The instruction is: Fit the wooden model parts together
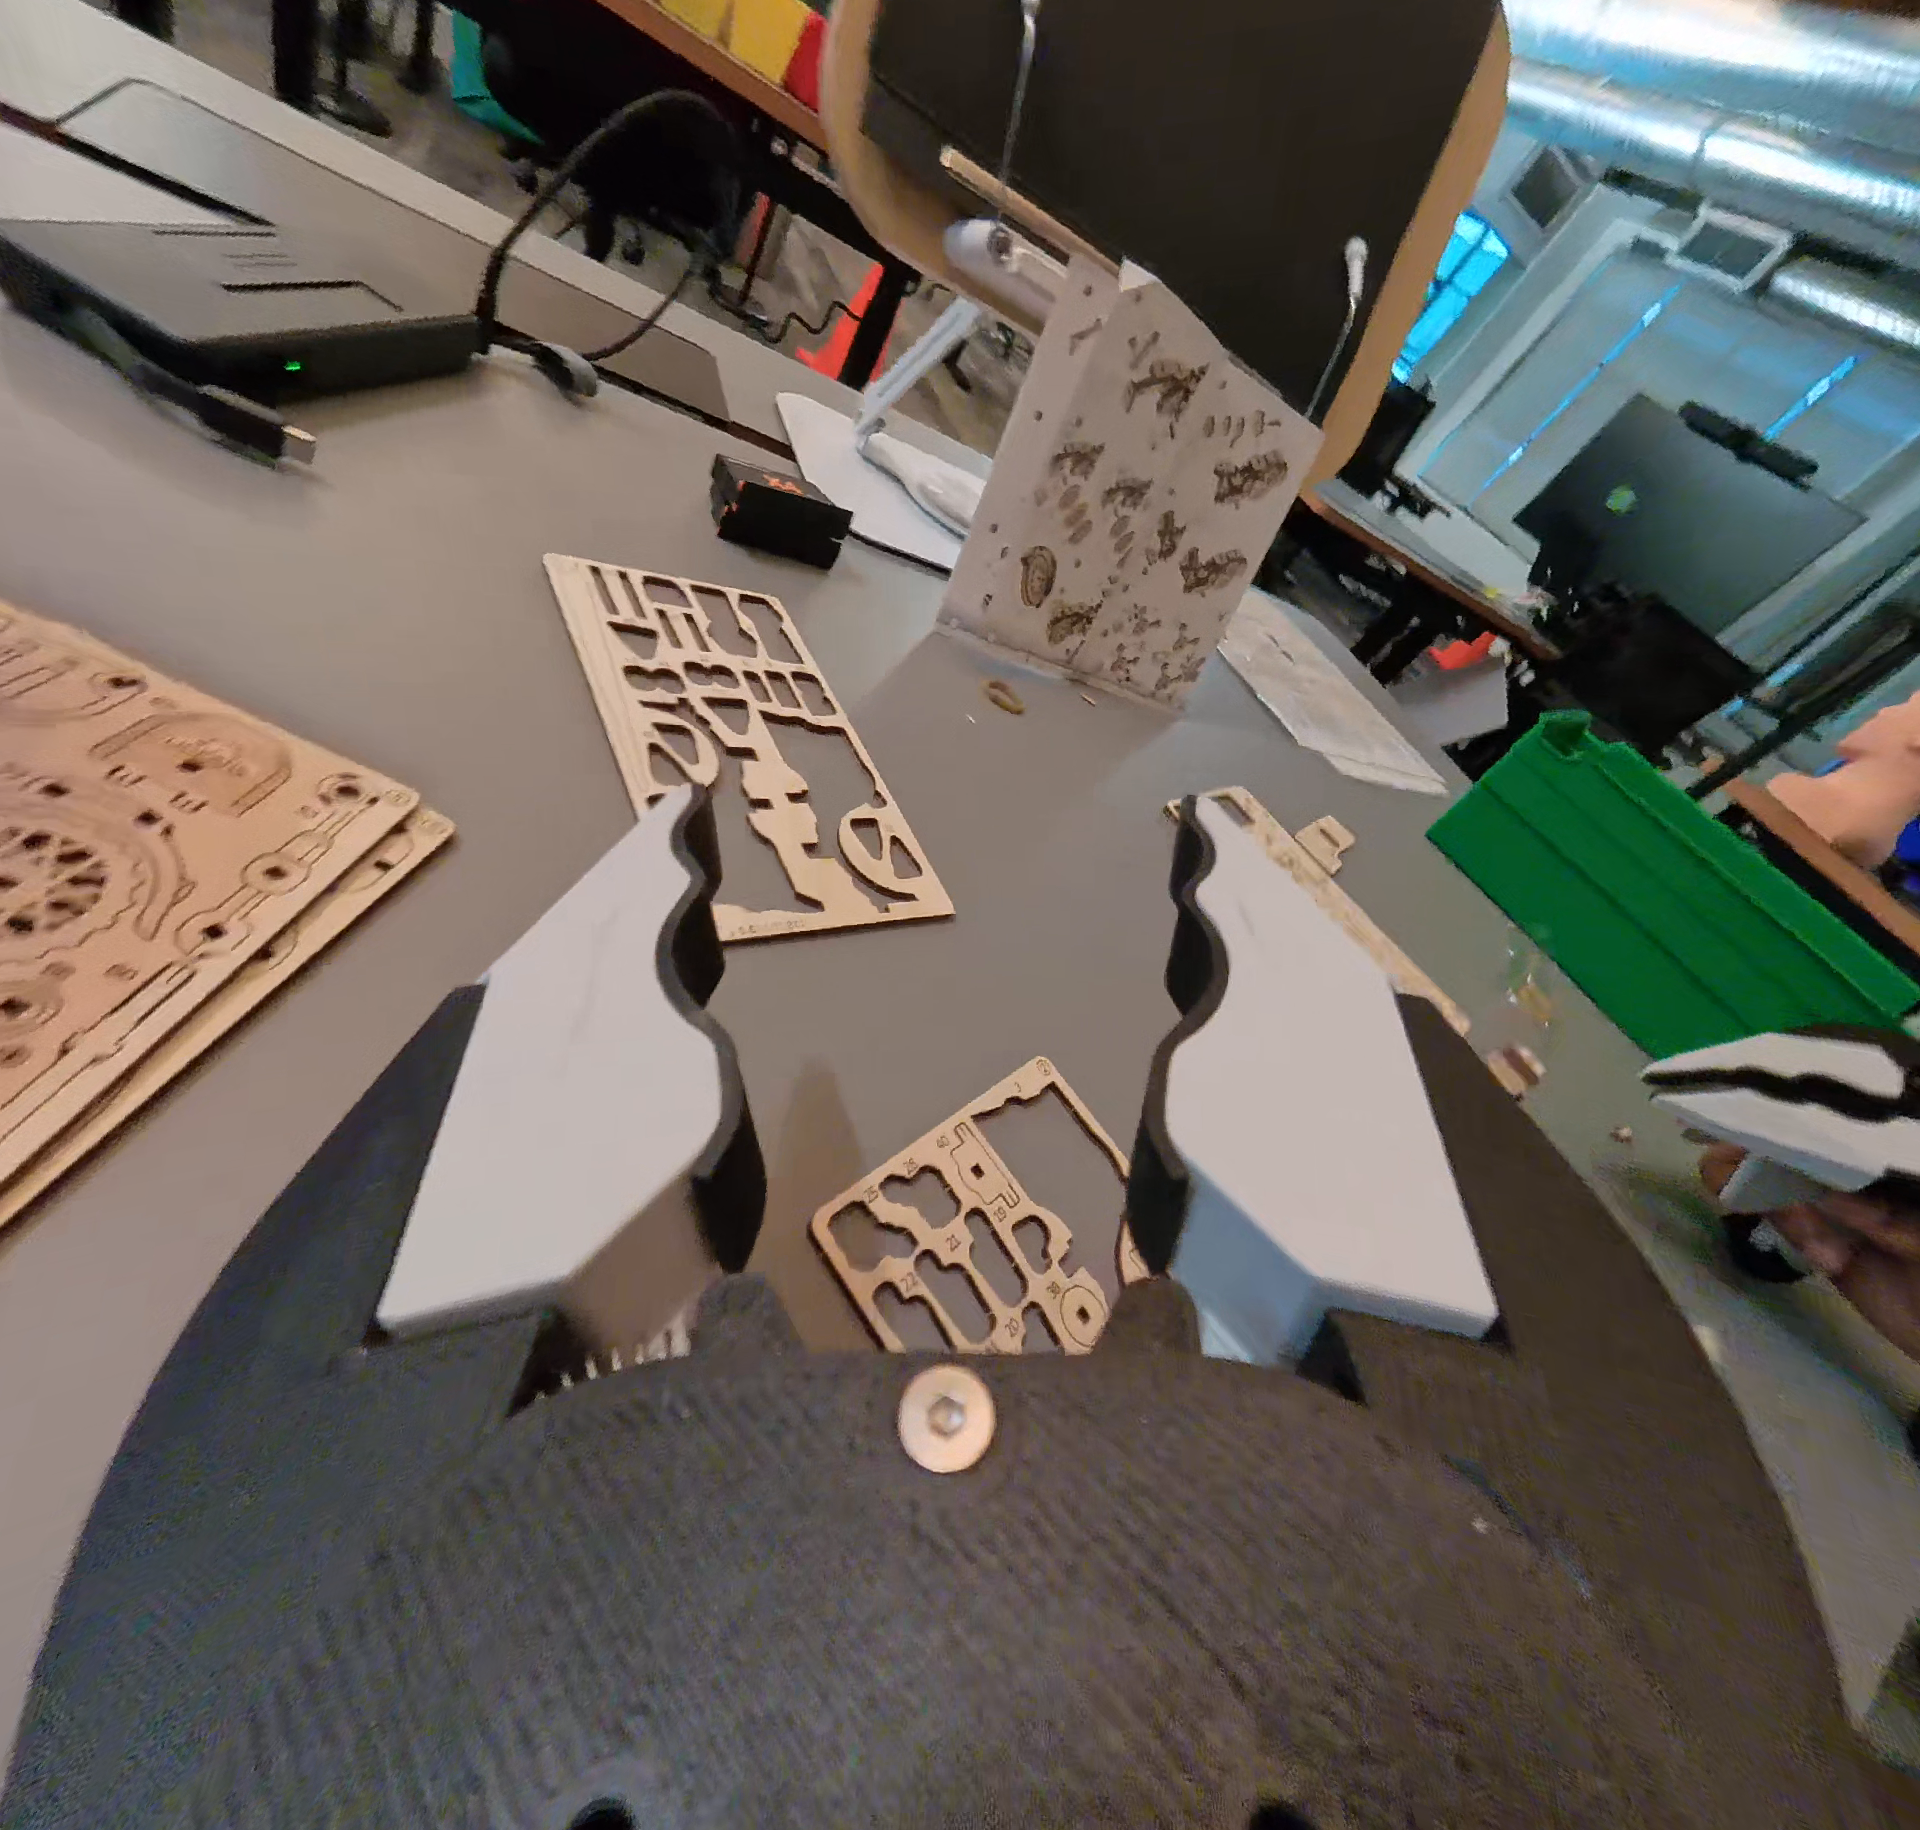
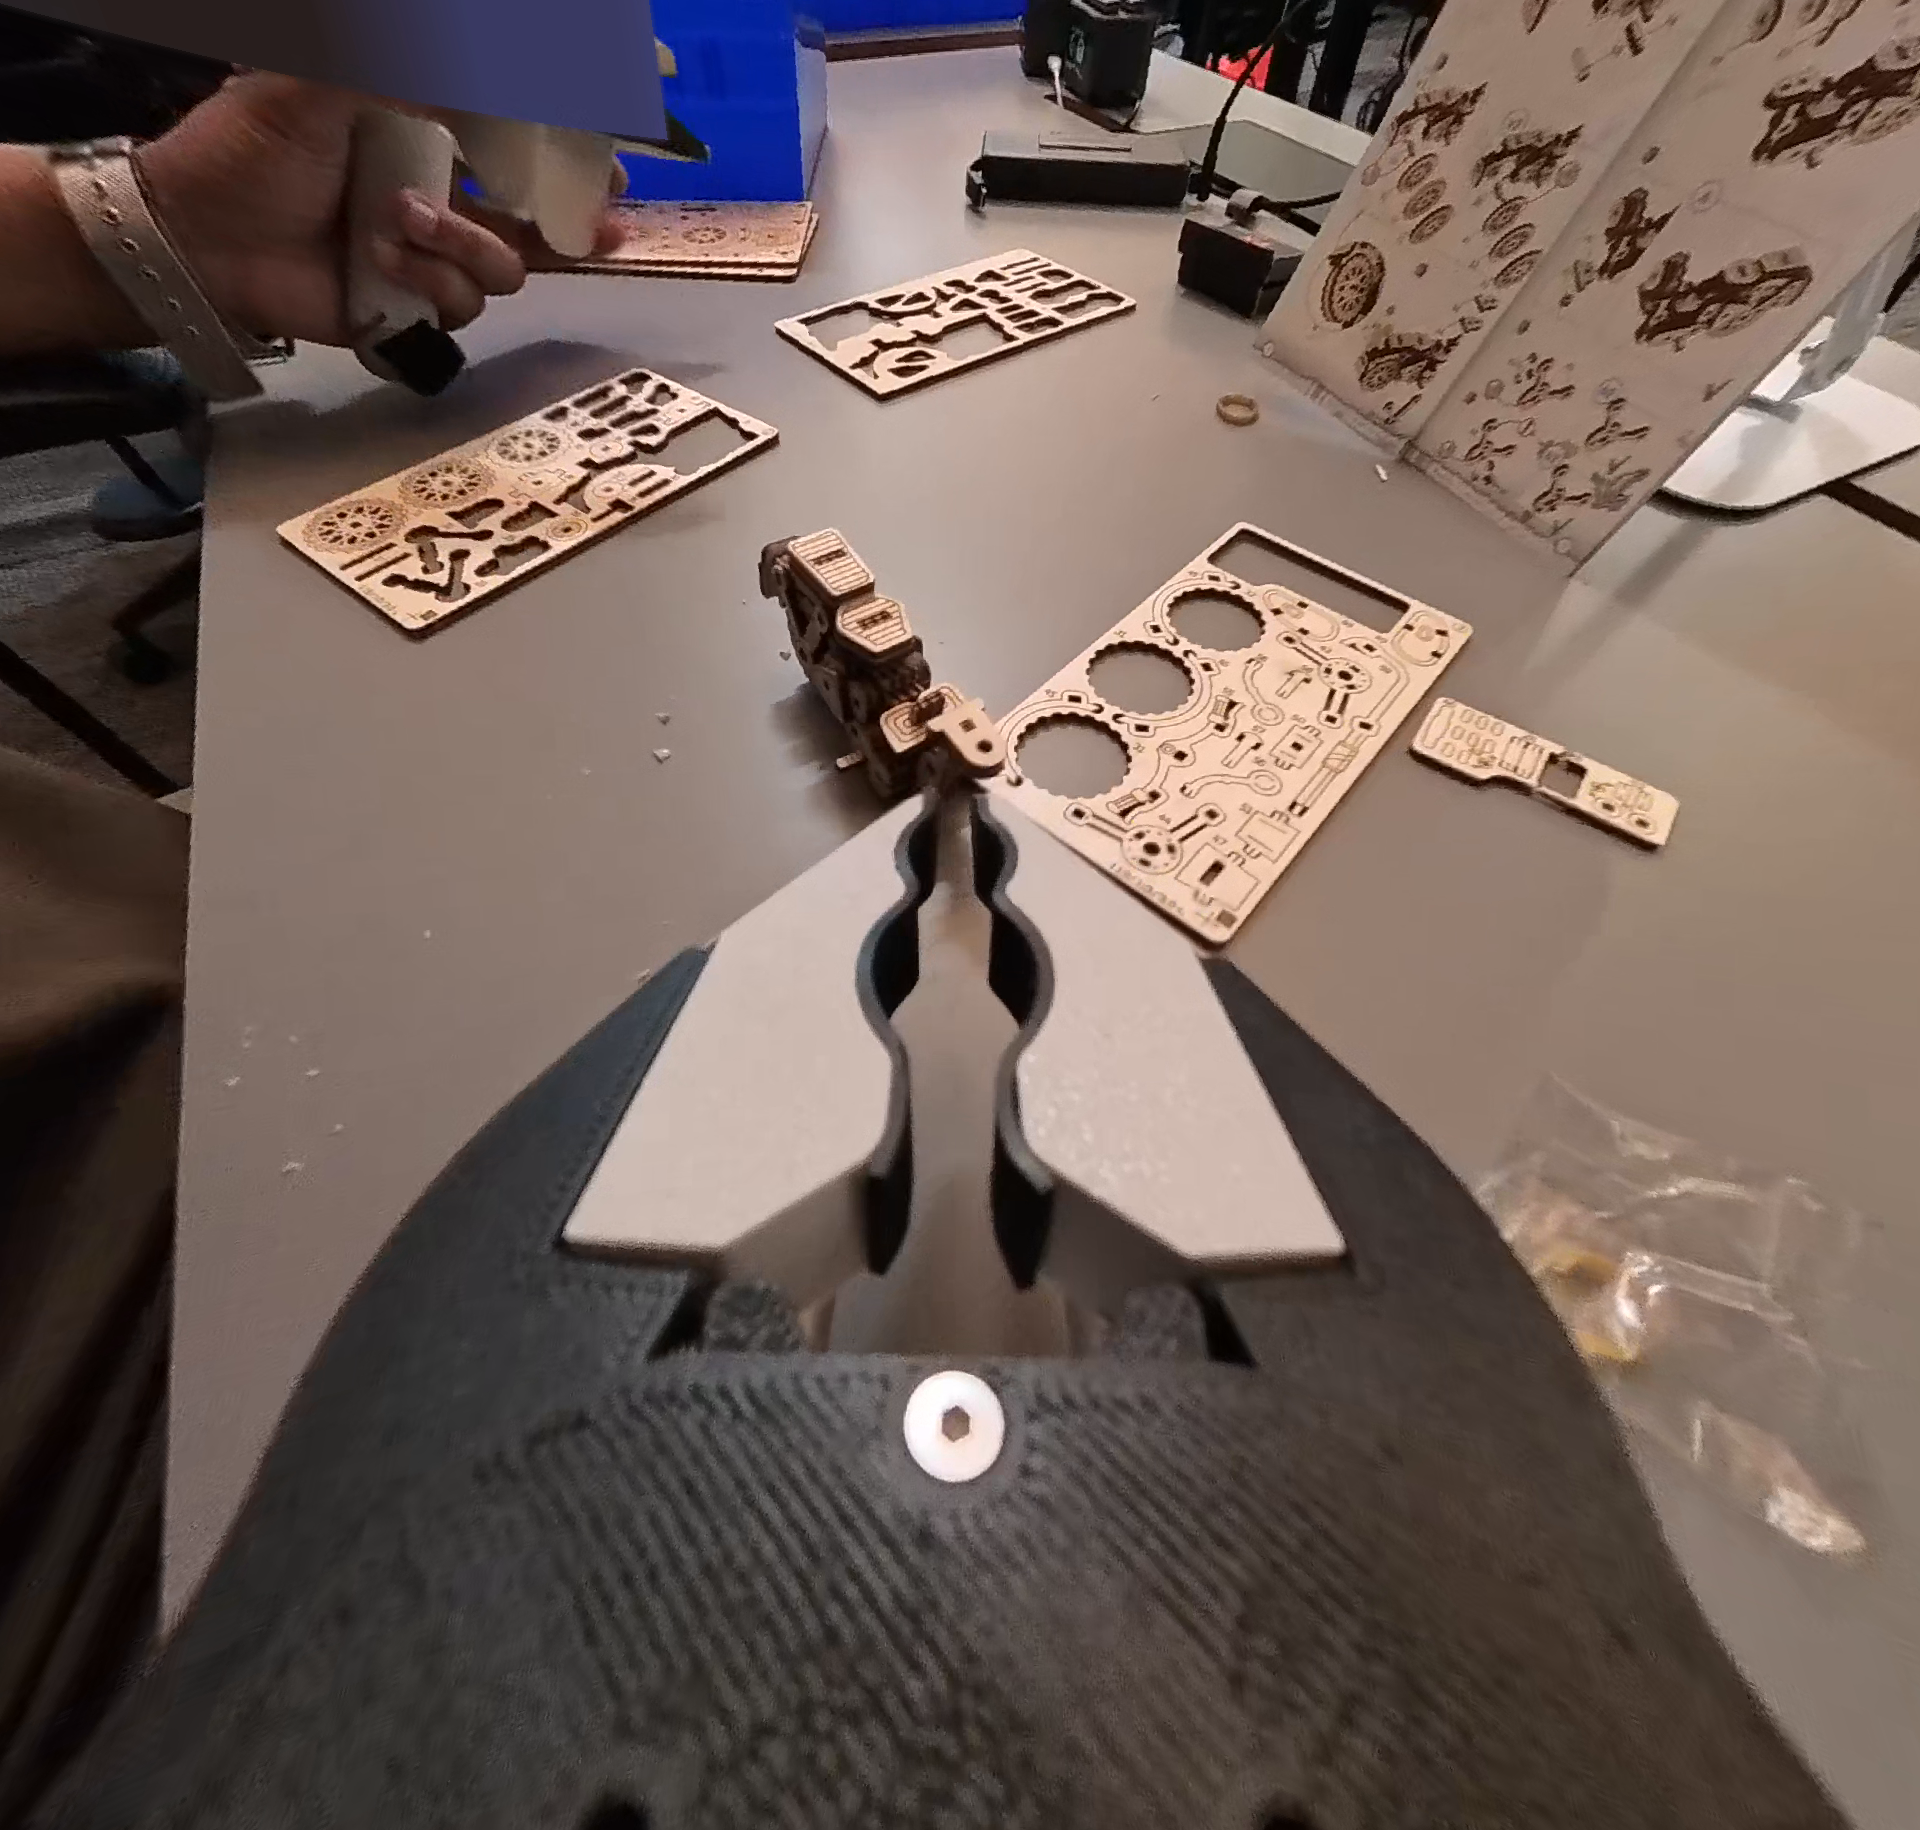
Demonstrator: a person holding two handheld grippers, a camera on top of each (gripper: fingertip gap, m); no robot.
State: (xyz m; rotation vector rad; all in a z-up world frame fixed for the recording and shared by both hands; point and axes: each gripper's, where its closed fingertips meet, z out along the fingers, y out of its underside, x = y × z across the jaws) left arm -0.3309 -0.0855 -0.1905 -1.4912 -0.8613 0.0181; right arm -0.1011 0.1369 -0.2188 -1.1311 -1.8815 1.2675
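Observation:
A small, partly built wooden model [image 2: 847, 637] lies on the grey table [image 2: 436, 845] in the right wrist view. My right gripper [image 2: 953, 809] is nearly shut, its tips pinching a thin tab at the model's near end. It also shows shut at the right edge of the left wrist view [image 1: 1787, 1094]. My left gripper [image 1: 940, 814] is wide open and empty above a cut-out wooden sheet [image 1: 977, 1209]. A hand [image 2: 312, 211] holds it at the far left, over the gear sheet [image 2: 520, 502]. A sheet with round holes [image 2: 1226, 731] lies right of the model.
More wooden sheets lie around: one ahead [image 1: 748, 741], a stack at left [image 1: 156, 845], a small strip [image 2: 1538, 772]. A printed instruction sheet [image 1: 1132, 513] stands upright at the back. Also present: a green bin [image 1: 1662, 907], a black device with cables [image 1: 208, 274], a plastic bag [image 2: 1662, 1313]. The left gripper's tips are roughly 35 centimetres from the right gripper's.

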